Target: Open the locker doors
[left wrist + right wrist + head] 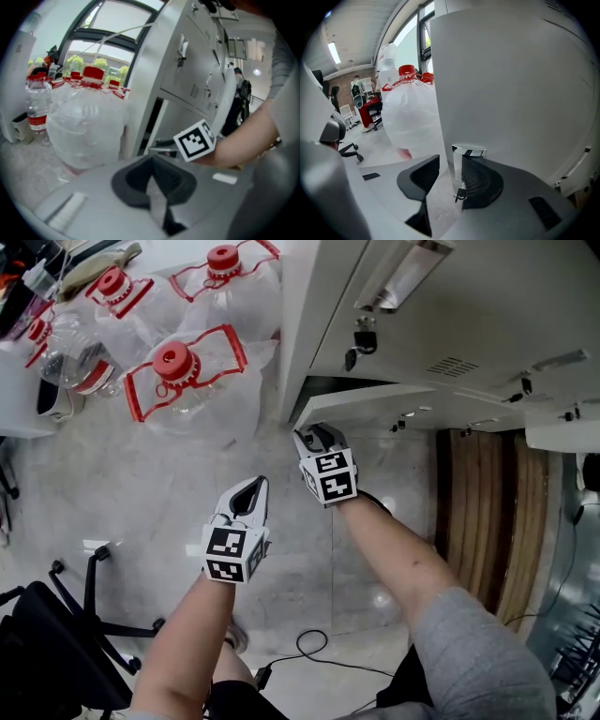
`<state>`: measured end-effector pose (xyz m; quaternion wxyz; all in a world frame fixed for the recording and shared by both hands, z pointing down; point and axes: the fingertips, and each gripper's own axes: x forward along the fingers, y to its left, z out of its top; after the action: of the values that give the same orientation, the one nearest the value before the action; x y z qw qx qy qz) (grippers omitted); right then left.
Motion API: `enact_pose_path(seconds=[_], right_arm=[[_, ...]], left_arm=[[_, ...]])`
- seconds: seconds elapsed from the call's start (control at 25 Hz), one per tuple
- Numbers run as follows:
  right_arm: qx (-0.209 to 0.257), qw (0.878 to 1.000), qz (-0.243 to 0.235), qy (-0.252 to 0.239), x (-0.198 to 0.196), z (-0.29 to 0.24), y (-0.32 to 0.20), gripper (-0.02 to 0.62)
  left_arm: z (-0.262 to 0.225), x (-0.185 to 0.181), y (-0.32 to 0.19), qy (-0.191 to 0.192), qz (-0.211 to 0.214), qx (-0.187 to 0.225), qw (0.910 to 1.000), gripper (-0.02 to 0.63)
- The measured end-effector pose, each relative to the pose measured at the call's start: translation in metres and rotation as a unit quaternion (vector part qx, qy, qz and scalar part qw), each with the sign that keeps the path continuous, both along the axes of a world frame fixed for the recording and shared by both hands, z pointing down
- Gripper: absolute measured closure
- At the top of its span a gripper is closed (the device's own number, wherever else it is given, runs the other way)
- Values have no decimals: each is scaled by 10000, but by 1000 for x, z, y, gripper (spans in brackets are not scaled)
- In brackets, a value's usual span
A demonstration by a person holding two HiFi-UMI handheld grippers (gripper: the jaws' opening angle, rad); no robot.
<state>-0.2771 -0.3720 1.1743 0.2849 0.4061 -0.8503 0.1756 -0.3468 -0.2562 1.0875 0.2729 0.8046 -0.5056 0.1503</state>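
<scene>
- Far left: clear water jugs with red caps, bunched on the floor – out of play.
- Next over, left gripper: tips pressed together on nothing, hanging low over the floor, well short of the lockers.
- Centre, right gripper: jaws spread, straddling the free edge of the bottom locker door. Right pad just beside the edge, left pad off it with a gap showing, so no pinch yet.
- On that edge: chrome lock sitting between the jaws, with what looks like a small key dangling below it.
- Door itself: low on the bank, apparently ajar, with a dark slit beside it in the left gripper view.
- Handling, as a judgement: thin painted sheet metal – stiff, light, likely slick under the pads. Best taken at the free edge by the lock, then drawn round along the hinge's arc, not yanked straight.
- Right: more shut lockers waiting.
</scene>
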Motion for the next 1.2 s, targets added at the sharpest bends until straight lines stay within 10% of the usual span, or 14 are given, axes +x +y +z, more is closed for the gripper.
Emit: enact_pose_path(seconds=[0.6,1.2], right_arm=[[-120,9991,-329,-235,64,0,91,474],[-671,9942,460,-697,174,3,150,462]], left_arm=[[-11,72,29,-41,347,67,9994,601],[-26,122,41,-178,602,-18,9980,601]])
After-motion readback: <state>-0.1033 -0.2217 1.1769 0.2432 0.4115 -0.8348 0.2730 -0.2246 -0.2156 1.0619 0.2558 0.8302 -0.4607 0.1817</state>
